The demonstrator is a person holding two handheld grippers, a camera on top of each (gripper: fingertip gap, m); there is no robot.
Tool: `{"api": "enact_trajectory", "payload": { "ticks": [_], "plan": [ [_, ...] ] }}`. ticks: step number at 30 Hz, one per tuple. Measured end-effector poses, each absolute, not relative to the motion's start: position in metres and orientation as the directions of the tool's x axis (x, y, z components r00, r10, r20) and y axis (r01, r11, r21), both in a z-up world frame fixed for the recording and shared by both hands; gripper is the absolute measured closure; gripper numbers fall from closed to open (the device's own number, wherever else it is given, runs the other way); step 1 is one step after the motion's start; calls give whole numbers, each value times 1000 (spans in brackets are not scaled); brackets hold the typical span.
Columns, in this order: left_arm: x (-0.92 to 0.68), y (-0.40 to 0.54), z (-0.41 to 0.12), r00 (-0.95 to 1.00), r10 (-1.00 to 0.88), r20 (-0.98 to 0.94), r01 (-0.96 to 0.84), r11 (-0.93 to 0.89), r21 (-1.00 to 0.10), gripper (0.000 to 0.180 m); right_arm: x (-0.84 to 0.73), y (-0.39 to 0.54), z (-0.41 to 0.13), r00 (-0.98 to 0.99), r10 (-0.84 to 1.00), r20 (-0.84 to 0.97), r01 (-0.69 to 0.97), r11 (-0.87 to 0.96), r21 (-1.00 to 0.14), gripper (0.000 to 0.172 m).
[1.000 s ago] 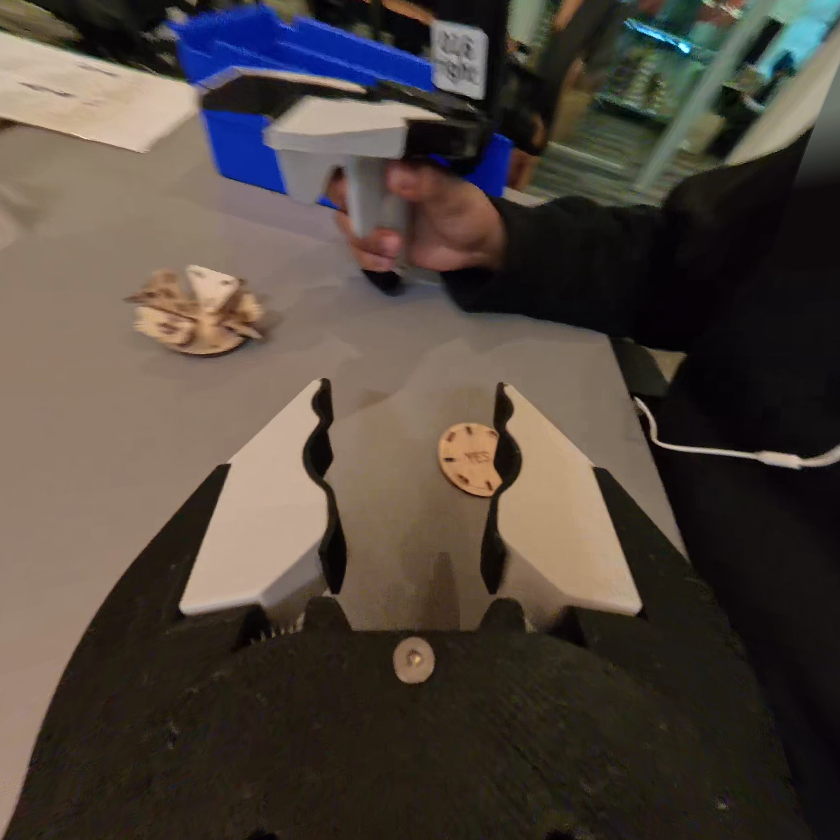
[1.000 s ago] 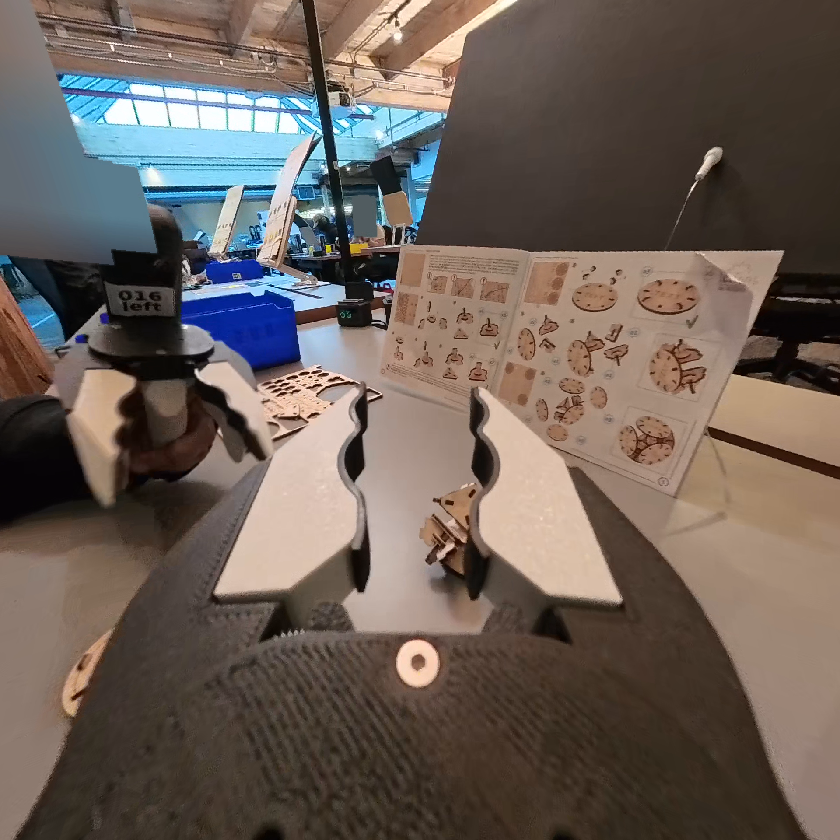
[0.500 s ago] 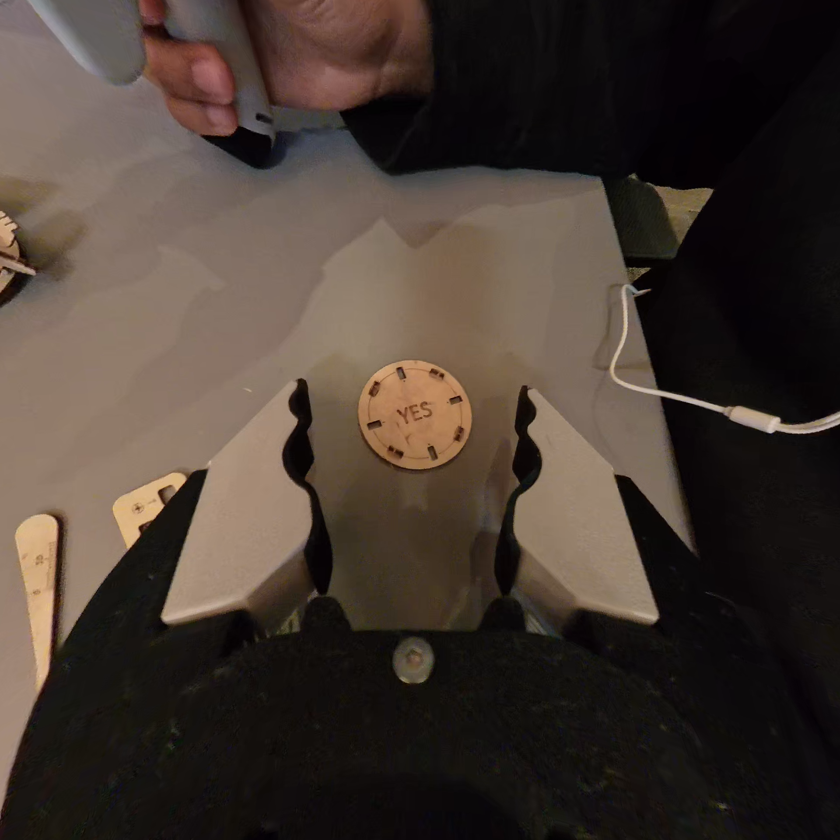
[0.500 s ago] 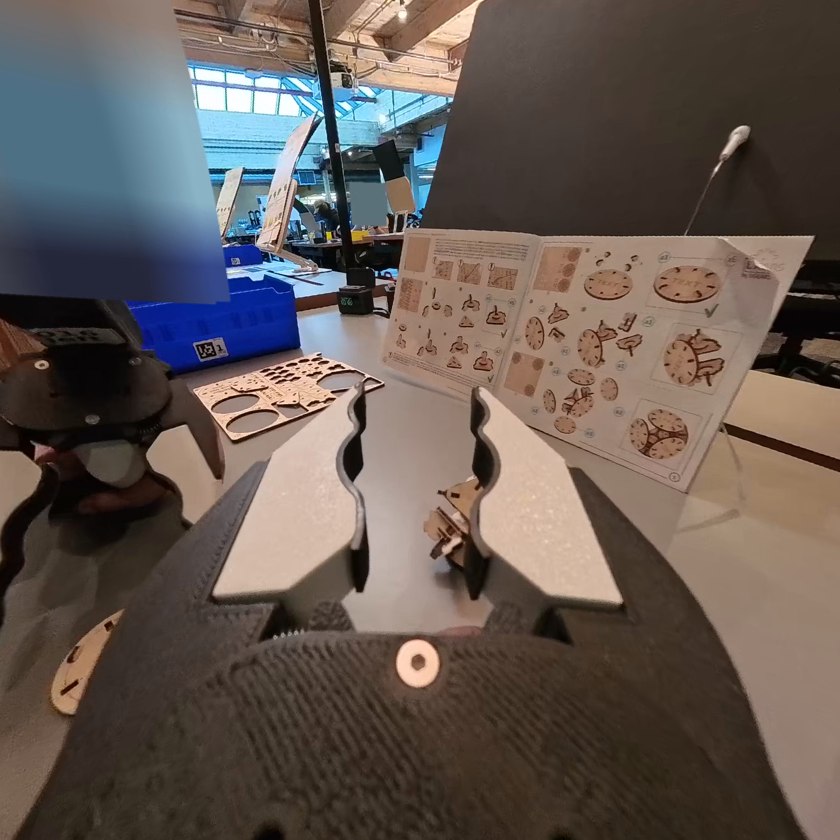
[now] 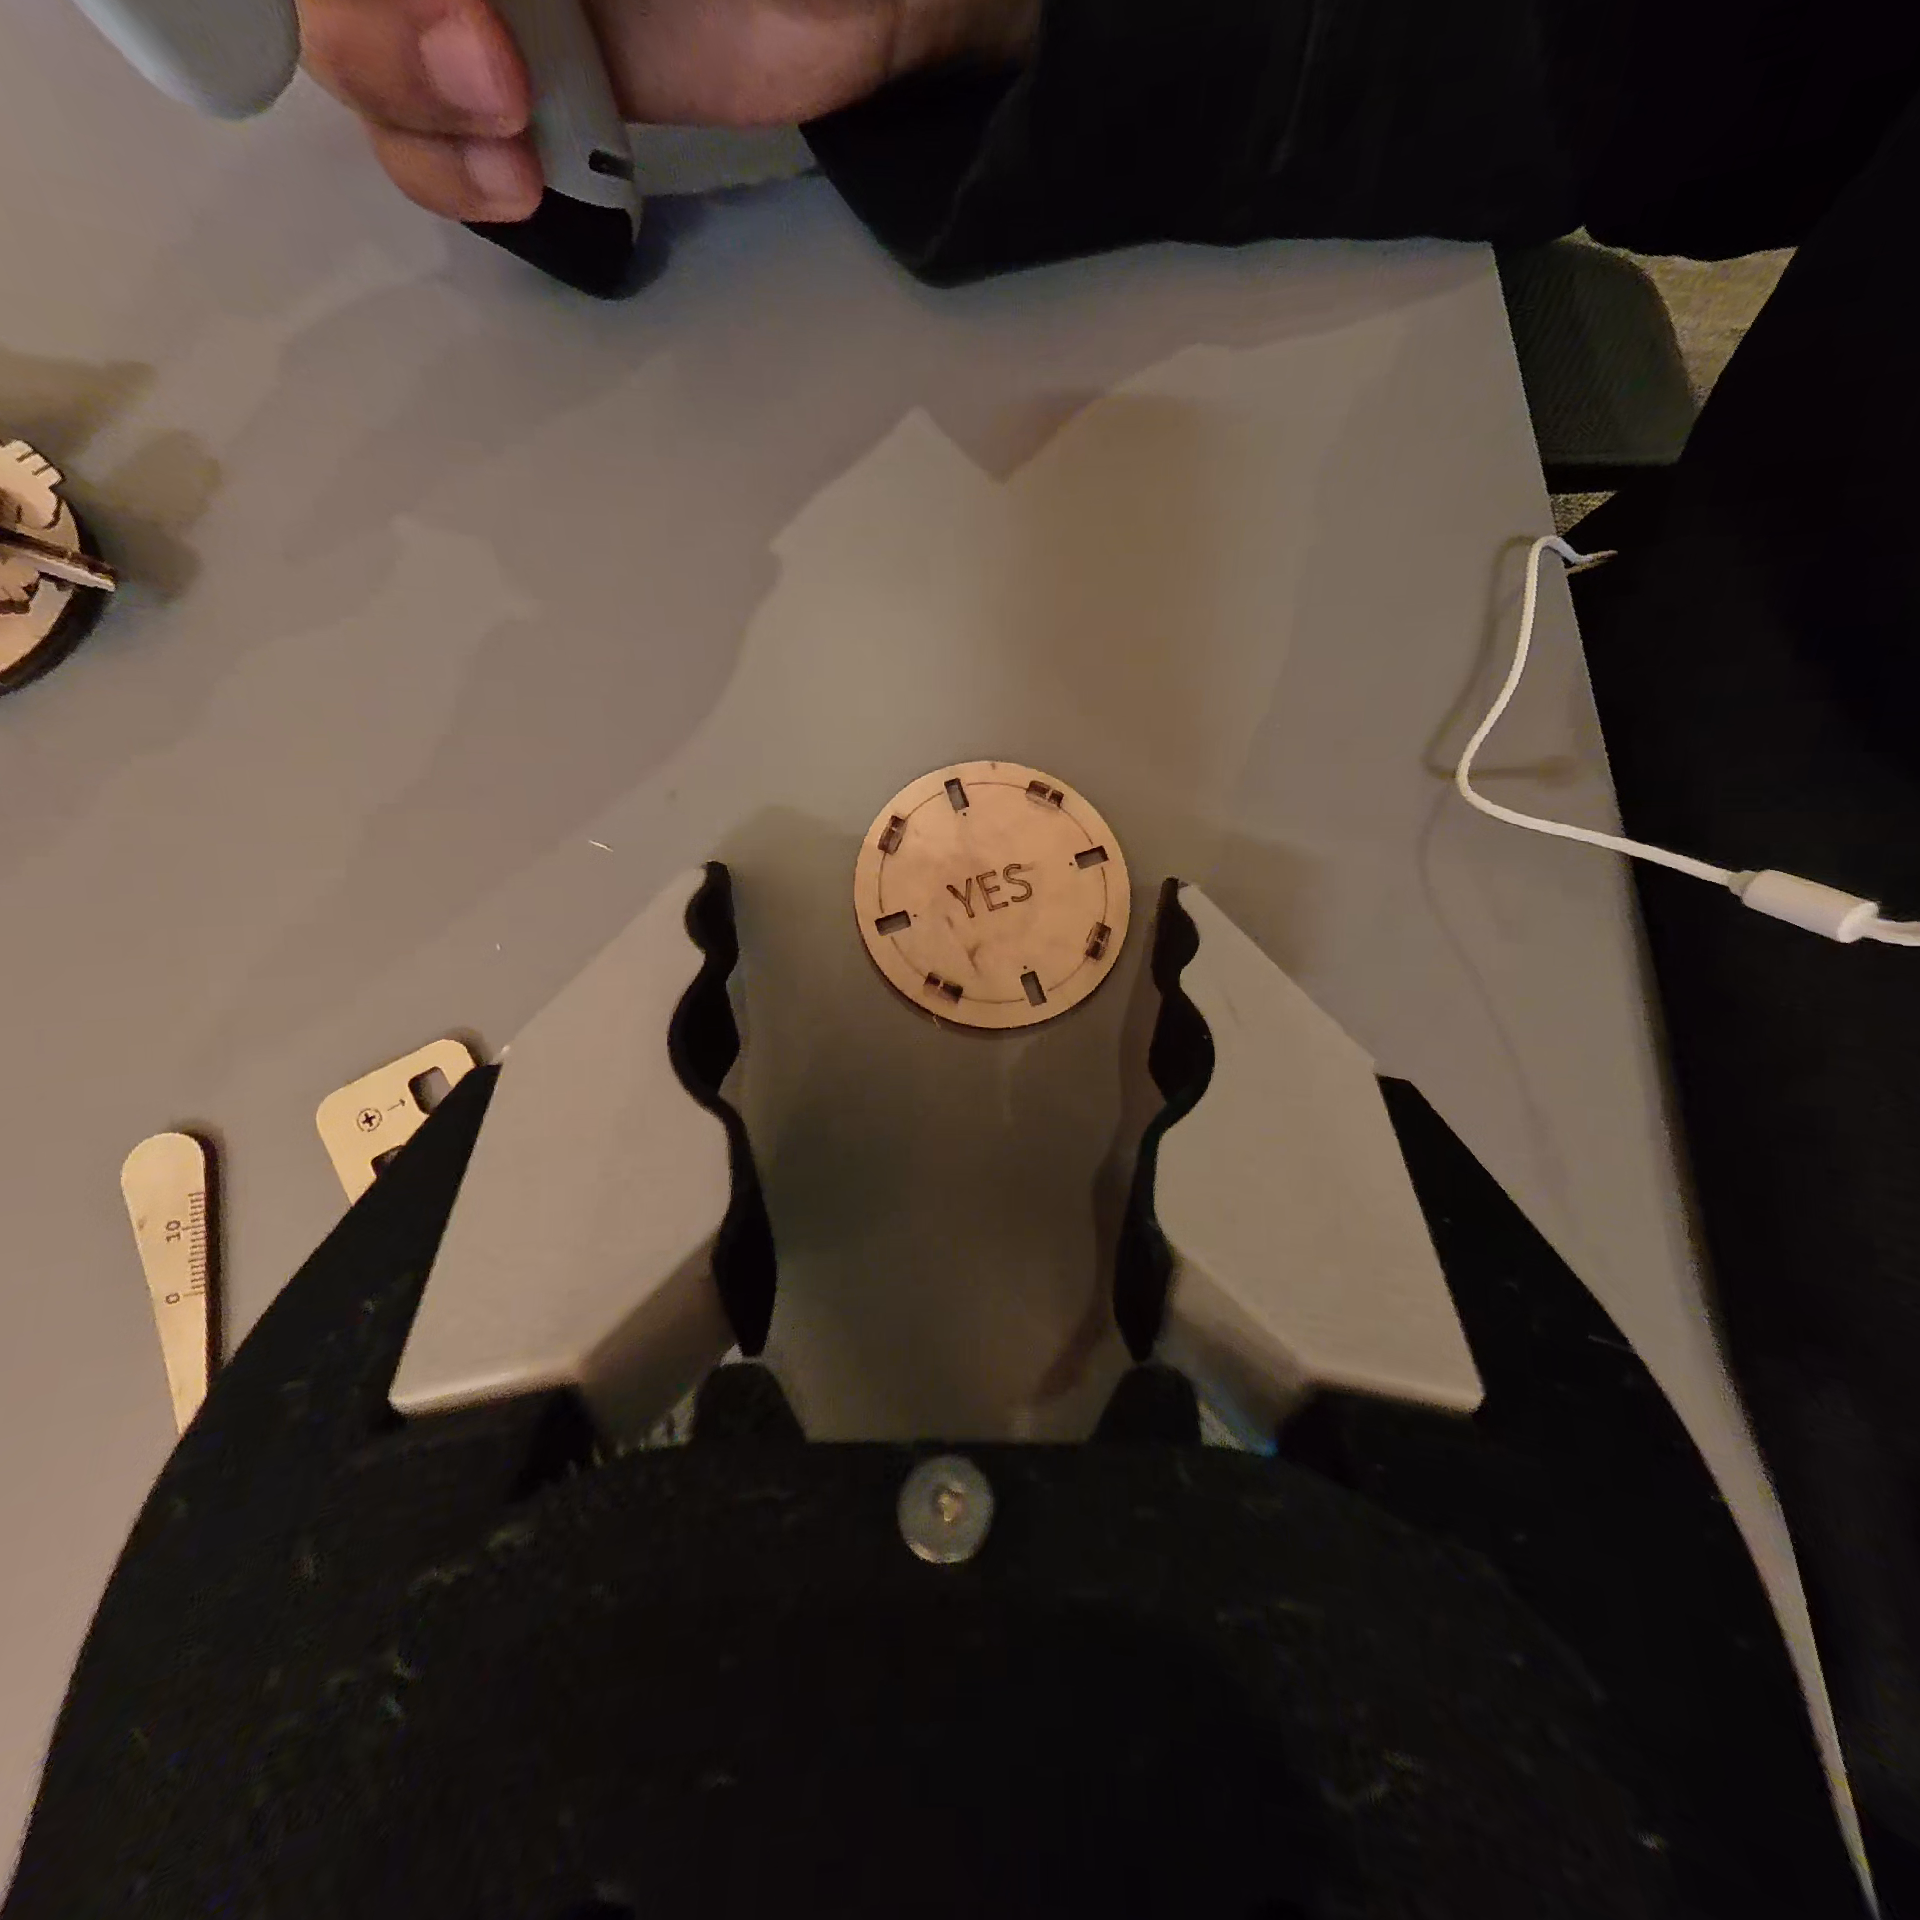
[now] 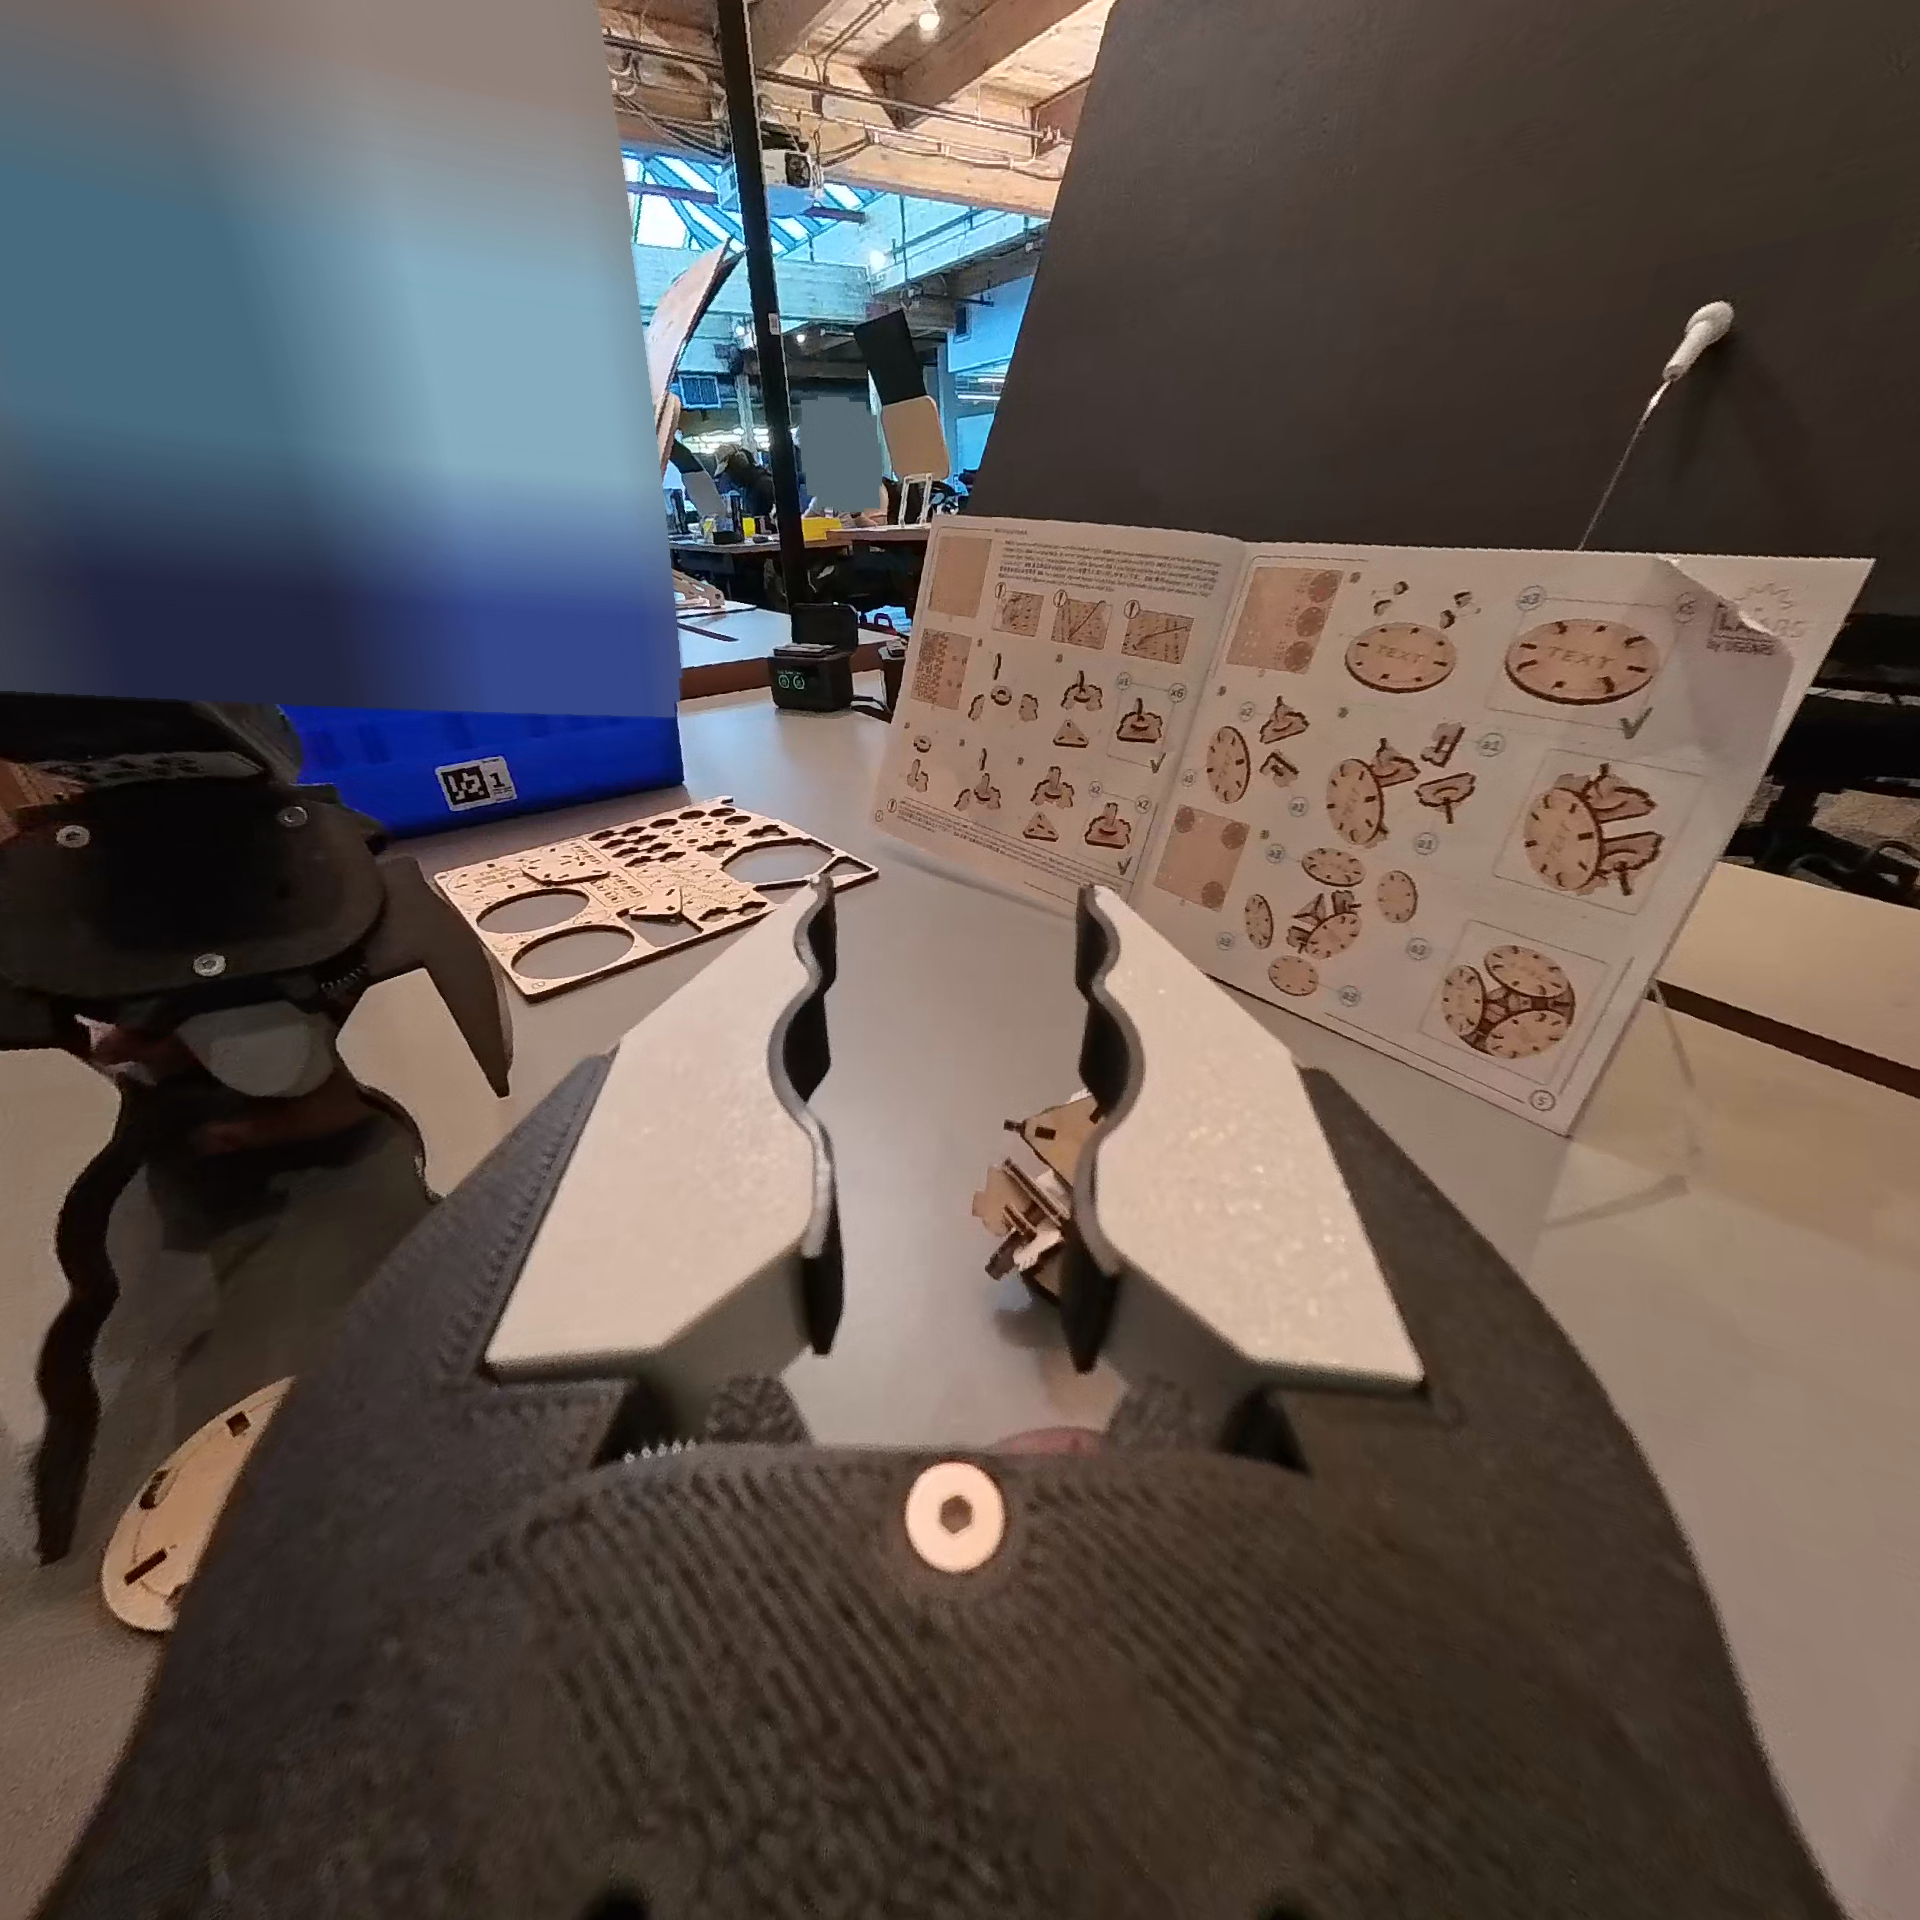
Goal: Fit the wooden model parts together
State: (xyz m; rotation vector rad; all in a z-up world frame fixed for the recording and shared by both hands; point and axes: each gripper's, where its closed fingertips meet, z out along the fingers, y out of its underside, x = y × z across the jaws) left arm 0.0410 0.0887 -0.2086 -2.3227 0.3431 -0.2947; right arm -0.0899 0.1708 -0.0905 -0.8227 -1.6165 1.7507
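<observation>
My left gripper points down at the grey table, open. A round wooden disc with slots around its rim lies flat between the fingertips, nearer the right finger, and neither pad touches it. My right gripper is open with nothing in its grasp. It hovers over a small wooden assembly on the table, which shows beside its right finger. A hand holds the right gripper's handle. The left gripper and the disc show at the left of the right wrist view.
An open instruction booklet stands at the back right before a black panel. A punched-out wooden sheet and a blue bin lie behind. Two wooden strips lie left of the left gripper. A white cable hangs at the table's right edge.
The left gripper tilted down and moved over the disc, which went from beside the right finger to between the tips. Its jaws widened, then narrowed a little. The right gripper barely moved.
</observation>
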Motion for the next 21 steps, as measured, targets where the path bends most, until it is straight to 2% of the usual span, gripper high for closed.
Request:
{"api": "enact_trajectory", "payload": {
  "ticks": [15,21],
  "plan": [
    [37,89,-210,943,-324,80,-173,-678,-715,110,-89,166,-92,-622,783,-11,-32,-39,-999,127],
    [32,91,-209,950,-294,104,-133,-683,-718,123,-90,169,-91,-619,785,-34,-26,-64,-998,127]
  ]
}}
